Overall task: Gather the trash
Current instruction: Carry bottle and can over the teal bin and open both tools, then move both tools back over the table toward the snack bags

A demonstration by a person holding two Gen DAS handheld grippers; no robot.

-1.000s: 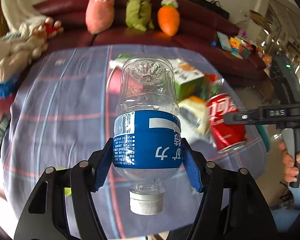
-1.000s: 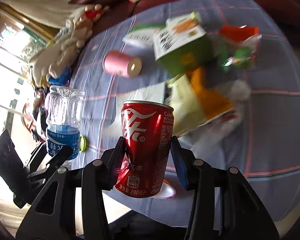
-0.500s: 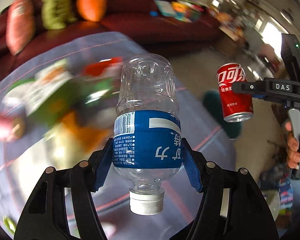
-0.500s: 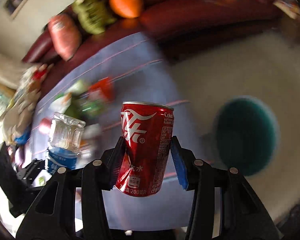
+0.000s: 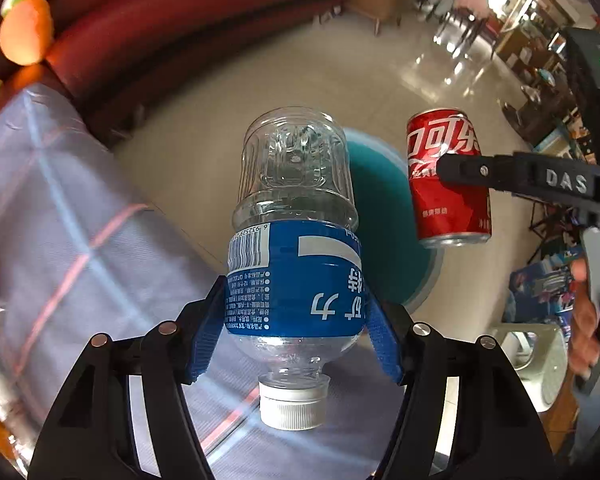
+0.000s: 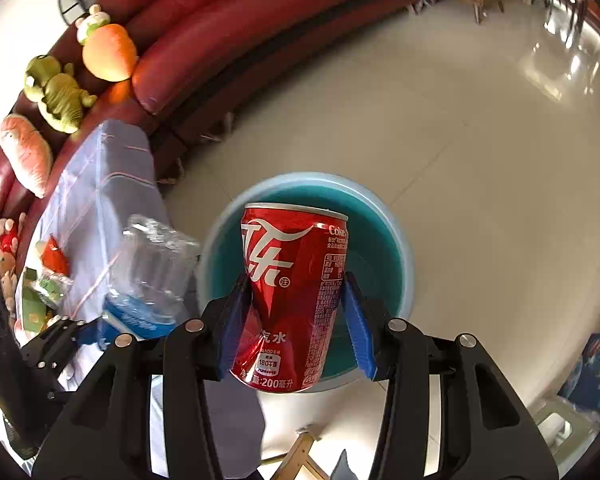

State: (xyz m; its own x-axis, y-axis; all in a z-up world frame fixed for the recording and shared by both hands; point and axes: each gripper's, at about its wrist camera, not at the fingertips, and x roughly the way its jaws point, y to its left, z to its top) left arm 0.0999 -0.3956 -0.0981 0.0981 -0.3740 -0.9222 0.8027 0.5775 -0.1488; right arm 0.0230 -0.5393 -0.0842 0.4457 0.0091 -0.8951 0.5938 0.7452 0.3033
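Observation:
My left gripper point(image 5: 294, 322) is shut on a clear plastic bottle point(image 5: 294, 240) with a blue label, held cap down. My right gripper point(image 6: 296, 320) is shut on a red Coke can point(image 6: 294, 300), which also shows in the left wrist view point(image 5: 448, 180). A teal bin point(image 6: 384, 240) stands on the floor right below the can; it shows behind the bottle in the left wrist view point(image 5: 384, 208). The bottle appears left of the can in the right wrist view point(image 6: 152, 272).
The table with a lilac checked cloth point(image 5: 60, 220) is at the left, with more litter point(image 6: 44, 280) on it. A dark red sofa point(image 6: 228, 12) with plush toys point(image 6: 108, 48) curves behind. A white stool point(image 5: 540, 360) stands at the right on the pale tiled floor point(image 6: 480, 120).
Both grippers have swung right, away from the table, carrying the bottle and the can. The teal bin has come into view below them.

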